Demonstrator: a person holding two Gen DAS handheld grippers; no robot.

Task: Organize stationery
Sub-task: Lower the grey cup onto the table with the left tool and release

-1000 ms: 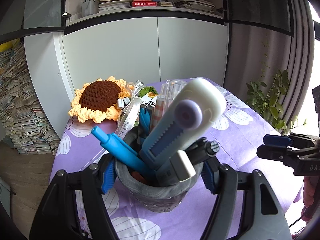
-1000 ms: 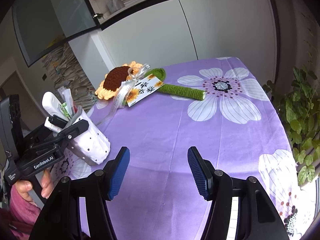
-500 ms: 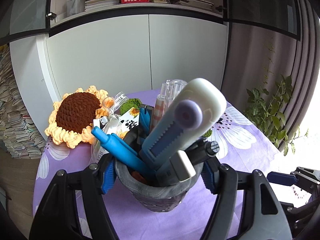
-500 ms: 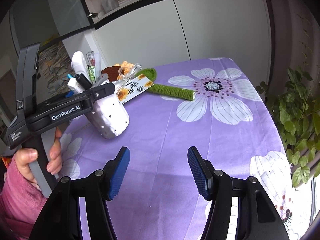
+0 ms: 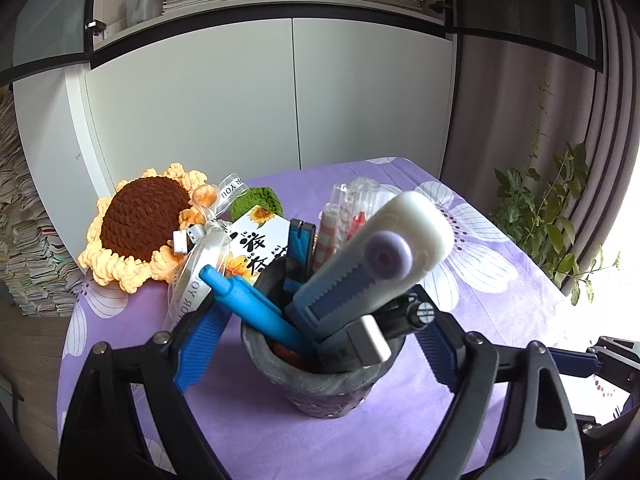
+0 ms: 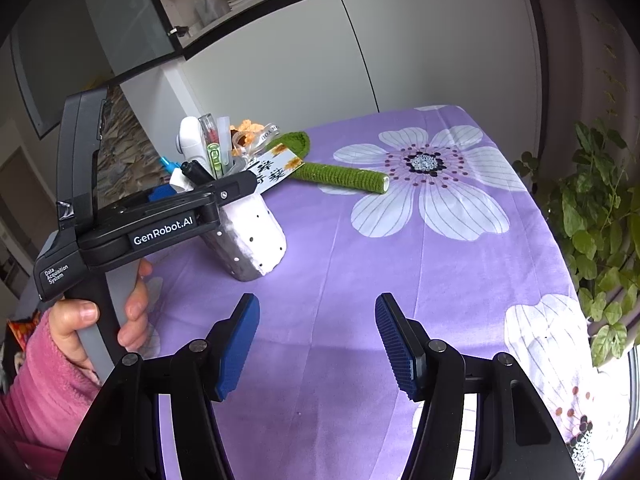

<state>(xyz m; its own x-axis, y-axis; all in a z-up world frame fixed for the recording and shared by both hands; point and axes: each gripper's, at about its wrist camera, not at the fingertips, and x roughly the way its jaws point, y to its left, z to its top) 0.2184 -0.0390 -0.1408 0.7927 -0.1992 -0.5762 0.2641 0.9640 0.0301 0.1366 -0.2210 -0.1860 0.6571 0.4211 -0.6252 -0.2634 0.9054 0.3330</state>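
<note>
- My left tool (image 5: pixel 316 344) straddles a grey-and-white speckled pen cup (image 5: pixel 324 380) that stands upright on the purple flower-print surface (image 5: pixel 500 312). Its jaws are opening, and the blue ribbed pads (image 5: pixel 196 344) now stand clear of the cup wall on both sides, with the cup between them but not pinched.
- The cup is crammed with stationery: a bright blue plastic pen (image 5: pixel 248 312) leaning left, a white-and-blue correction-tape dispenser (image 5: pixel 372 260) leaning right, and clear tubes behind them.
- Seen from my right wrist, the cup (image 6: pixel 252 240) sits on the left part of the surface, just in front of a crocheted sunflower with a green yarn stem (image 6: pixel 340 176) and a white gift card (image 6: pixel 276 168).
- My right tool (image 6: pixel 318 344) hovers spread and empty over bare purple cloth, well apart from the cup, which lies ahead and to its left.
- The cup's long axis runs nearly vertical, so I judge that my left tool should back straight away along its own pointing line, without brushing the wall or the leaning pens and tipping the cup.
</note>
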